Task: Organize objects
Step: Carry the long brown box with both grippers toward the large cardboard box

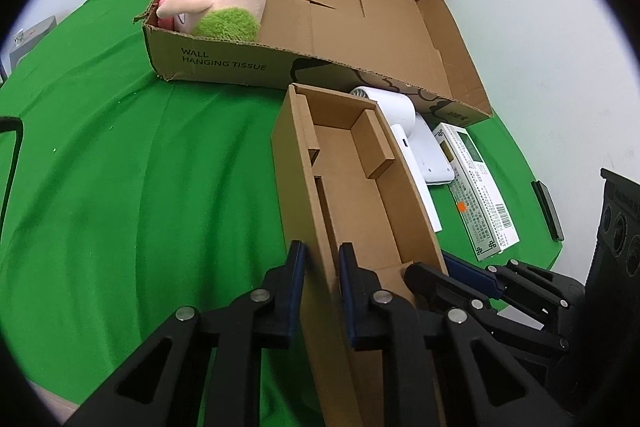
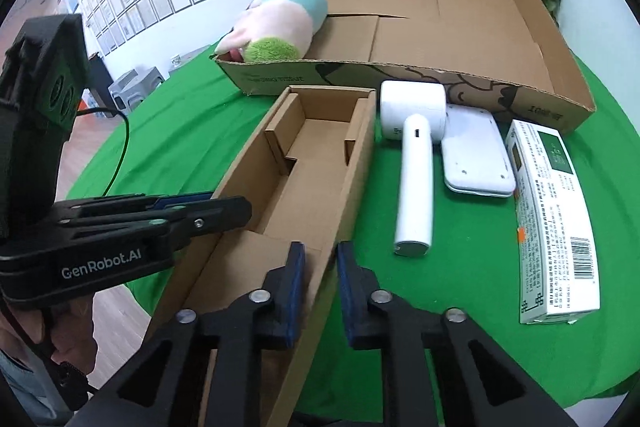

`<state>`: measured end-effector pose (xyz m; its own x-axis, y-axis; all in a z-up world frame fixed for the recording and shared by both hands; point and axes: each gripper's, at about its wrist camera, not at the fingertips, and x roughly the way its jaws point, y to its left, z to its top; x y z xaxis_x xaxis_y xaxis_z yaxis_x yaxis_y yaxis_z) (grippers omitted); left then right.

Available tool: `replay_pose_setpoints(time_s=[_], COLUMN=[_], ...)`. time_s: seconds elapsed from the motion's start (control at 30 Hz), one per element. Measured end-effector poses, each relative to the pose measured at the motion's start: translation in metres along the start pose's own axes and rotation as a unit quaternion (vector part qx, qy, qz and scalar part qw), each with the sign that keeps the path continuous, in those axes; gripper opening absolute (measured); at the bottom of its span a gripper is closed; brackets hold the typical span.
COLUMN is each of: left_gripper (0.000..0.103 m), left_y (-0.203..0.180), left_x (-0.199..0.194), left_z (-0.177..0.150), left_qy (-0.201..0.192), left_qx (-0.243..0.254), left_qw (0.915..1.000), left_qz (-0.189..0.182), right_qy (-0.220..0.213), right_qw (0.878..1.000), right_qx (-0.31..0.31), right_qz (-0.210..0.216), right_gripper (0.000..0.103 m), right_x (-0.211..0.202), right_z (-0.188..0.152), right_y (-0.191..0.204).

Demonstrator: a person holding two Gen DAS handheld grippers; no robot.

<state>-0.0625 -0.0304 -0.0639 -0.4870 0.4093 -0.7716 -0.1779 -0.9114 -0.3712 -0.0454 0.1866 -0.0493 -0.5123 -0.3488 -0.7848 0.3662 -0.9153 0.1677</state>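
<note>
Left gripper (image 1: 322, 265) pinches left wall of long narrow open brown cardboard box (image 1: 352, 187) on green tablecloth (image 1: 140, 167). Right gripper (image 2: 320, 267) pinches its right wall. Behind: wide shallow cardboard tray (image 2: 440, 15) holding pastel plush toy (image 2: 280, 23). Right of box: white handheld device (image 2: 414, 163), white flat gadget (image 2: 476, 155), white printed carton (image 2: 556, 219).

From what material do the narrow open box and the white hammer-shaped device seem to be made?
The narrow open box looks like brown corrugated cardboard, matte, with folded flaps and raw cut edges. The white hammer-shaped device seems to be smooth plastic with a slight sheen, probably hard.
</note>
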Motion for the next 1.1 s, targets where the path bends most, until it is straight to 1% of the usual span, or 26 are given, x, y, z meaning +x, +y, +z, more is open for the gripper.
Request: replay_pose_setpoints(time_s=[0.13,0.3,0.37,0.53,0.67,0.87,1.1], left_gripper=[0.015,0.014,0.014,0.014,0.014,0.014,0.014], left_y=[-0.006,-0.018,-0.026,-0.046,-0.063,-0.077,-0.082], left_x=[-0.012,-0.028,-0.035,-0.047,-0.054,-0.058,-0.068], left_z=[0.007,0.024,0.036,0.068,0.094,0.142,0.189], left_qy=[-0.017,-0.043,-0.058,-0.091,-0.113,-0.136,-0.168], left_qx=[0.006,0.017,0.027,0.055,0.080,0.094,0.102], left_qw=[0.9998,0.9989,0.9979,0.9943,0.9904,0.9862,0.9803], left_qz=[0.001,-0.002,-0.003,-0.008,-0.002,0.002,0.014], right_qy=[-0.029,-0.081,-0.099,-0.124,-0.154,-0.196,-0.210], right_qw=[1.000,0.997,0.995,0.992,0.988,0.980,0.978], right_qx=[-0.005,-0.010,-0.012,-0.001,0.012,0.017,0.008], right_qz=[0.000,-0.004,-0.008,-0.013,-0.013,-0.012,-0.006], right_gripper=[0.014,0.014,0.014,0.014,0.013,0.012,0.012], right_x=[-0.013,-0.037,-0.045,-0.060,-0.071,-0.082,-0.078], right_z=[0.005,0.025,0.034,0.055,0.081,0.126,0.182], right_y=[0.002,0.001,-0.002,-0.013,-0.027,-0.042,-0.051])
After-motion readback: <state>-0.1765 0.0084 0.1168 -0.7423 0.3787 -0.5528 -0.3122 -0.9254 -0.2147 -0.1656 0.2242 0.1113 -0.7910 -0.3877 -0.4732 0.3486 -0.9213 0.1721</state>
